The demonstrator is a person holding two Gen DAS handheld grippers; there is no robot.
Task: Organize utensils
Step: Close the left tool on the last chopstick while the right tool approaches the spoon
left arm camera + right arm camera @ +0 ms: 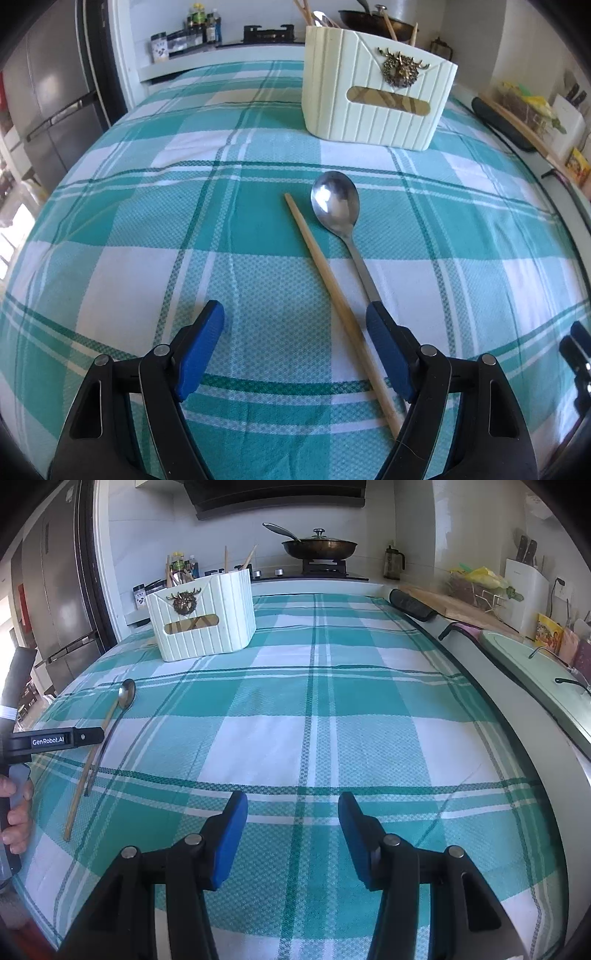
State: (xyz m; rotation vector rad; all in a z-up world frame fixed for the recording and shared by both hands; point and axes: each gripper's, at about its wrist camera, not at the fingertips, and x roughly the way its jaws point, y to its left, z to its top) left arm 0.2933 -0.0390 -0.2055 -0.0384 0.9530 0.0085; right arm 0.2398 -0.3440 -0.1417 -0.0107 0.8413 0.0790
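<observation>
A single chopstick (334, 291) and a metal spoon (338, 210) are lying side by side on the checked tablecloth (147, 221), apparently the last loose pieces, since the cream ribbed holder (376, 99) standing well beyond them is already carrying other chopsticks and utensils upright. The left gripper (295, 314) is tilting steeply down at the cloth with its jaws spread wide and gripping nothing; the near part of the chopstick is running between its blue pads, close to the right-hand one, while the spoon's handle is passing just behind that same pad's tip and its bowl is lying ahead, toward the holder. That placement suggests the chopstick is the intended pick, though the spoon's handle is lying close enough to be pinched along with it. From the right wrist view, the right gripper (293, 808) is angling down over bare cloth with its jaws partly apart and empty, the spoon (126, 694) and chopstick (86, 771) lying far to its left and the holder (201, 616) ahead and left. A hand (14, 805) is gripping the left tool's handle at that edge.
</observation>
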